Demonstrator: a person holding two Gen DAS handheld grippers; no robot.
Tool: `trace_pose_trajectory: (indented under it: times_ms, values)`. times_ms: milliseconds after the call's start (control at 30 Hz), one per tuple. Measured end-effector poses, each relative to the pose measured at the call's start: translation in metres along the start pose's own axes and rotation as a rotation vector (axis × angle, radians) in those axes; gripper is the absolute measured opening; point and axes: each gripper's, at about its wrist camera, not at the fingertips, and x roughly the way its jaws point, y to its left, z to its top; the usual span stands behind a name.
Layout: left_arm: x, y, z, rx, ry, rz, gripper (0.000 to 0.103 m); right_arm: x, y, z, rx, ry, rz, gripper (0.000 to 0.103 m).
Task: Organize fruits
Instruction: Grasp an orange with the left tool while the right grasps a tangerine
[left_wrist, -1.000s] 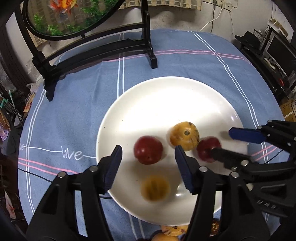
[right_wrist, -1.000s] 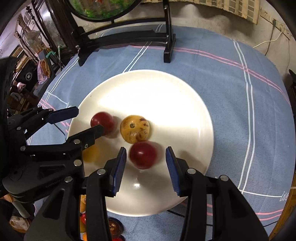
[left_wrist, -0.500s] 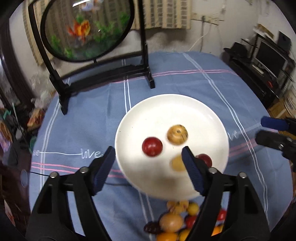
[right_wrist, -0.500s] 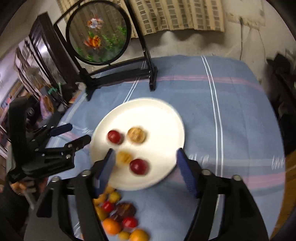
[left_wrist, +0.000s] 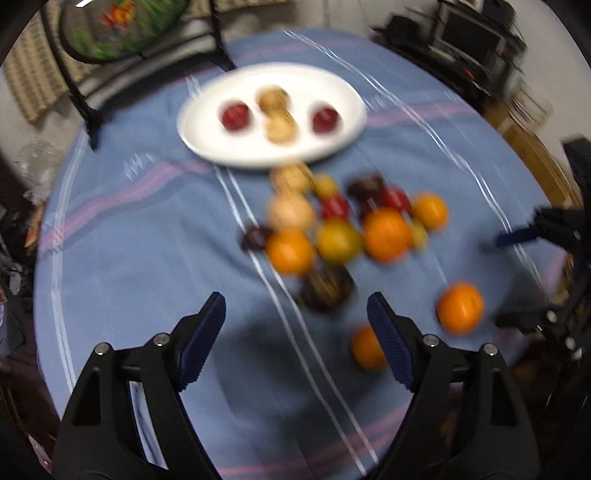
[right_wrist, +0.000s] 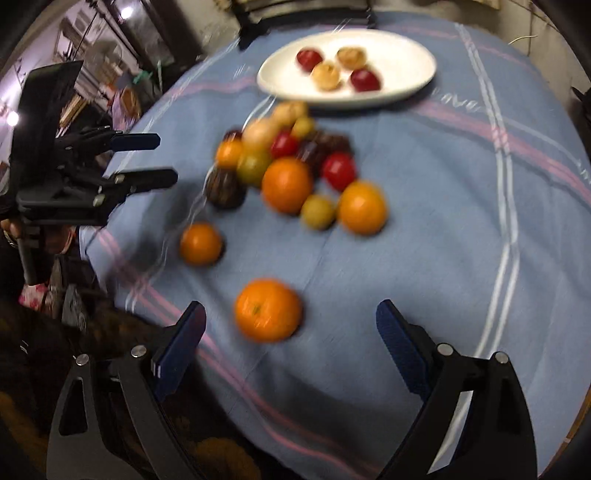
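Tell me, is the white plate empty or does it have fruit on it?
Not empty. The white plate holds four fruits: two red and two yellowish.

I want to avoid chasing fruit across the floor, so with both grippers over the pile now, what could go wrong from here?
1. The orange ahead of the open right gripper lies alone on the blue tablecloth, near the table's edge; a clumsy grab could roll it off.
2. The fruit pile is tightly packed, so pulling one piece may send its neighbours rolling.
3. The white plate holds four loose round fruits; a dropped piece could knock them about.
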Motion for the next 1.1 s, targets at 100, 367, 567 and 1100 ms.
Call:
trace_pose_trajectory:
  times_ms: [100, 367, 567, 1100]
  values:
    - [0.008, -0.012, -0.012, 0.014, 0.043, -0.031, 0.081, 0.011, 0.006, -0.001, 0.004, 0.009, 0.014, 0.094]
    - [0.033, -0.035, -0.02, 0.028, 0.088, -0.049, 0.081, 0.04, 0.021, -0.003, -0.047, 0.067, -0.016, 0.056]
    - [0.054, -0.047, -0.021, 0.04, 0.138, -0.094, 0.038, 0.032, 0.012, -0.007, -0.017, 0.058, 0.005, 0.046]
    - [-0.035, 0.015, 0.047, -0.117, -0.103, -0.014, 0.038, -0.043, 0.001, 0.04, 0.007, -0.135, 0.025, 0.046]
